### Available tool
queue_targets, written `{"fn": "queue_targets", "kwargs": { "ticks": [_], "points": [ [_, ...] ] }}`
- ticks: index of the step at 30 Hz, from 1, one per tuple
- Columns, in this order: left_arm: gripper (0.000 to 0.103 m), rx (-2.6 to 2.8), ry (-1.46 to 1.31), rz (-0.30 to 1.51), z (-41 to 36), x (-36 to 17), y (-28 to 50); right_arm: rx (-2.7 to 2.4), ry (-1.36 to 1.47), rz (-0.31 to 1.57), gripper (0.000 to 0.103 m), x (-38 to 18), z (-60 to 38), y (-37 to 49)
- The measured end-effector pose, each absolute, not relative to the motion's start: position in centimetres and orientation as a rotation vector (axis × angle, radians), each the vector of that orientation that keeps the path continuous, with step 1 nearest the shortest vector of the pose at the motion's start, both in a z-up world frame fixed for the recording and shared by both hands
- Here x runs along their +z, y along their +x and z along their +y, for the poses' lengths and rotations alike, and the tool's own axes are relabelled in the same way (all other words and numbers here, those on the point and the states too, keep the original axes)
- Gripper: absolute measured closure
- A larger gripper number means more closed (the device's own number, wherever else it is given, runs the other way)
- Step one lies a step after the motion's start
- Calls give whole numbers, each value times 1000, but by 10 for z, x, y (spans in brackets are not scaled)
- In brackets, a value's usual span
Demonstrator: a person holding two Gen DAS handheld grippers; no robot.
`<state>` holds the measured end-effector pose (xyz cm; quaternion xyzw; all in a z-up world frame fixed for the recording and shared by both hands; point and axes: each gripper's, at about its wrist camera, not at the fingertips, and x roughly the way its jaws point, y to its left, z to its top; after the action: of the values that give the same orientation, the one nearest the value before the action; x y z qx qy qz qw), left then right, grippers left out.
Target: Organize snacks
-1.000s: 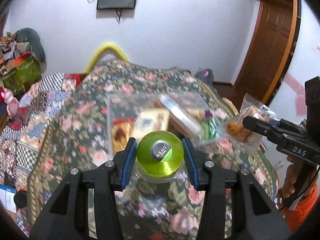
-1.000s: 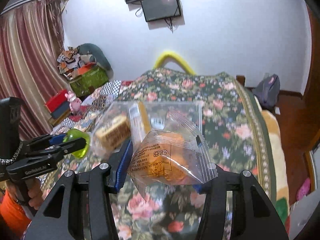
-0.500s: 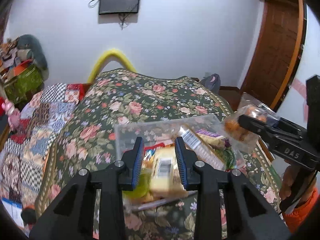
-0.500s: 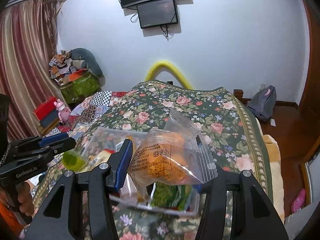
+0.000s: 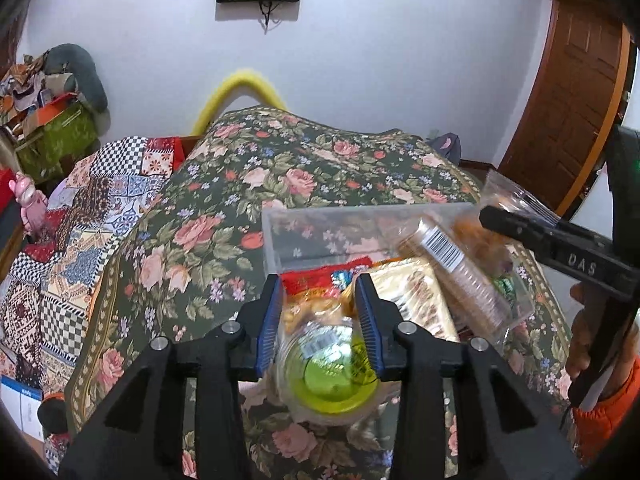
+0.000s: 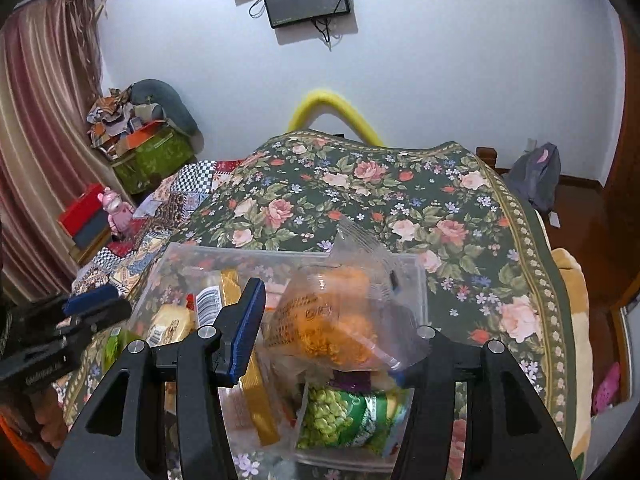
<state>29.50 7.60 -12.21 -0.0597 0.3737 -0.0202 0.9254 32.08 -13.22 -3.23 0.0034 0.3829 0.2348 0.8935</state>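
A clear plastic bin (image 5: 276,236) (image 6: 420,280) full of snack packets stands on the floral bedspread. My left gripper (image 5: 320,312) is open above the bin's near left corner; a clear jar with a green lid (image 5: 332,372) lies just under and behind its fingertips, free of the pads. My right gripper (image 6: 328,328) holds a clear bag of orange snacks (image 6: 332,328) over the bin's right half; the bag also shows in the left wrist view (image 5: 476,232). A green pea packet (image 6: 344,416) lies in the bin under it.
A long biscuit sleeve with a barcode (image 5: 456,268), a gold packet (image 5: 412,292) and a red packet (image 5: 324,276) lie in the bin. The floral bedspread (image 6: 360,192) stretches behind the bin. A patchwork quilt (image 5: 80,232) lies to the left, a wooden door (image 5: 568,112) to the right.
The left gripper carried the green-lid jar to the bin and opened; the jar now lies at the bin's near left. The right gripper came down over the bin with the bag.
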Motion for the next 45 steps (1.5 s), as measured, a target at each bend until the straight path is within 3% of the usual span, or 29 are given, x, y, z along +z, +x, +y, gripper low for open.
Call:
{"fn": "queue_targets", "kwargs": {
  "ticks": [4,15,24,30,32,40,43,45],
  "points": [
    [54,-50,-148,762,78,-122,288,476,-21,786,29,-29,-130,317],
    [51,-74,-158,708,71,-99,260,519,-56,764,29,-13,-142,281],
    [51,-89,-155,548,58,-38,203,519,-45,565,29,53,-165,216],
    [39,-89,-119,418,40,3,150,541,5,459,28,88,-177,172],
    [35,-82,-103,376,34,15,130,541,21,436,22,93,-180,160],
    [15,-45,-48,279,18,35,80,546,22,419,19,94,-181,128],
    [13,-39,-39,269,14,35,71,532,13,411,17,93,-180,121],
    [11,-44,-40,268,13,35,66,524,11,403,11,93,-181,116]
  ]
}}
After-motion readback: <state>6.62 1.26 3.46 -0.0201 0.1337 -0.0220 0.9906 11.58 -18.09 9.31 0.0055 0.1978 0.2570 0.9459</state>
